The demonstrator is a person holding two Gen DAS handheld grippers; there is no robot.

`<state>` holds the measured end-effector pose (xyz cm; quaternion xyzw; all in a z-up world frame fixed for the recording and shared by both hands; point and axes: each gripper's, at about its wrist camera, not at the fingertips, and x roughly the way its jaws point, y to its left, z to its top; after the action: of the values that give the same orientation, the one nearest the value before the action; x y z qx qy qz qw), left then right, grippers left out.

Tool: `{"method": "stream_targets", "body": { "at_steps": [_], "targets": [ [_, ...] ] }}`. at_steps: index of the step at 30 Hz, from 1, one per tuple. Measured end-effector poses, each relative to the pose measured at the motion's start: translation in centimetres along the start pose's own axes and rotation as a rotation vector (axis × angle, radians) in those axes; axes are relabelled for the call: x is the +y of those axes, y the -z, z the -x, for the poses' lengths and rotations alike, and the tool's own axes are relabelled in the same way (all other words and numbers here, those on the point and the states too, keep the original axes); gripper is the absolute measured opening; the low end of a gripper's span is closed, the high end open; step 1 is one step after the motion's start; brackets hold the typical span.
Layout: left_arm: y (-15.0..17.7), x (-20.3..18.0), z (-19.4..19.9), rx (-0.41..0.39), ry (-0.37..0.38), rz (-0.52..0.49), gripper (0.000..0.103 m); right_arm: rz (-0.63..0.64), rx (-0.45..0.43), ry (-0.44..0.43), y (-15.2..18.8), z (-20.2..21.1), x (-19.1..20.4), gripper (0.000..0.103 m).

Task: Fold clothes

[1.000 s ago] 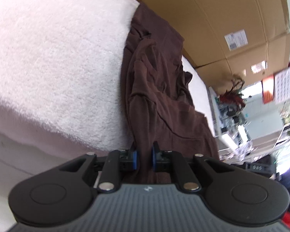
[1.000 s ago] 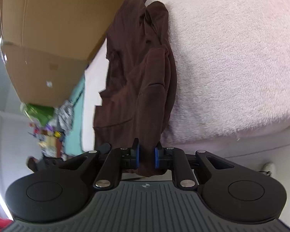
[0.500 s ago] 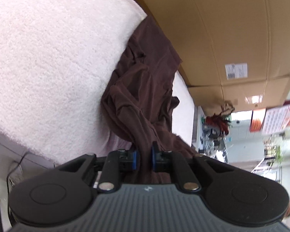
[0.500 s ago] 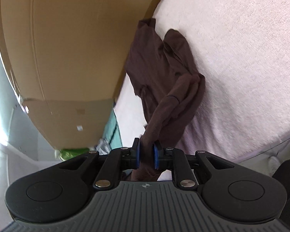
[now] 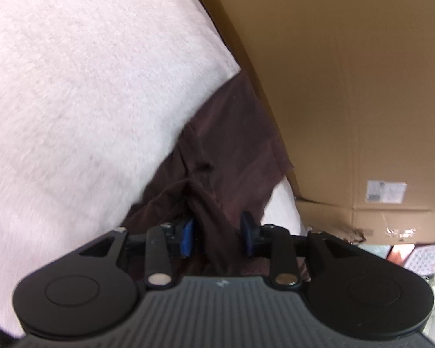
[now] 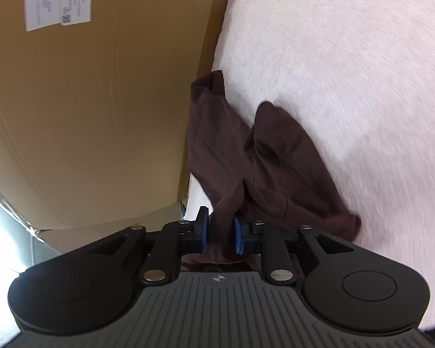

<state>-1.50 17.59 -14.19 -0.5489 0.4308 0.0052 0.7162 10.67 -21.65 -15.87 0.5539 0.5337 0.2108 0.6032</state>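
Observation:
A dark brown garment [image 5: 232, 150] lies crumpled along the far edge of a white fleecy blanket [image 5: 87, 101], up against cardboard. In the left wrist view a fold of it runs back between the blue pads of my left gripper [image 5: 217, 237]. Those jaws are opening, and a gap shows beside the cloth. In the right wrist view the brown garment [image 6: 275, 156] bunches in two humps. A narrow fold passes through my right gripper [image 6: 220, 237] and fills the space between the pads. These jaws are beginning to open too.
A big cardboard box [image 5: 348, 87] stands close behind the bed and carries a white label [image 5: 385, 191]. The cardboard box [image 6: 87, 116] fills the left half of the right wrist view. The white blanket [image 6: 348, 72] spreads wide to the right.
Both grippers have swung in towards the cardboard and rolled, carrying the garment's ends onto the blanket. The garment is now bunched shorter. The left jaws have spread apart and the right ones slightly.

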Motion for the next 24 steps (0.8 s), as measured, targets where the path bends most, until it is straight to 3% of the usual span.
{"method": "stream_targets", "body": {
  "at_steps": [2,6,7,9,11,14,16,18,22,24],
  "targets": [
    [-0.8,0.7,-0.9,-0.005,-0.002,0.030,0.036,0.028,0.023,0.018,-1.4,-1.3,0.0,0.028],
    [-1.8,1.6,-0.2,-0.010,0.068,0.066,0.060,0.093,0.052,0.062,-3.4,-2.2,0.2,0.036],
    [-2.1,1.5,0.5,-0.015,0.090,0.046,0.060,0.125,0.057,0.061,-3.5,-1.8,0.5,0.037],
    [-2.3,0.8,2.3,-0.045,0.110,-0.047,0.060,0.204,0.063,0.051,-3.7,-0.8,1.3,0.053],
    [-1.7,-0.3,4.1,-0.083,0.058,-0.205,0.062,0.303,0.066,0.033,-3.7,0.6,2.3,0.059],
    [0.8,-0.9,4.4,-0.038,-0.051,-0.407,0.066,0.556,0.061,0.139,-2.4,1.7,4.1,0.061],
    [2.7,-0.3,3.4,0.016,-0.092,-0.457,0.066,0.744,0.085,0.252,-0.6,1.1,4.6,0.062],
    [4.3,0.2,2.3,0.017,-0.121,-0.491,0.066,0.907,0.106,0.347,1.3,0.5,4.9,0.061],
    [5.8,0.3,0.2,-0.017,-0.144,-0.594,0.062,1.045,0.105,0.395,4.8,-1.0,4.0,0.058],
    [6.0,0.1,-0.6,-0.004,-0.172,-0.704,0.055,1.025,0.092,0.408,5.2,-1.6,3.3,0.055]
  ]
}}
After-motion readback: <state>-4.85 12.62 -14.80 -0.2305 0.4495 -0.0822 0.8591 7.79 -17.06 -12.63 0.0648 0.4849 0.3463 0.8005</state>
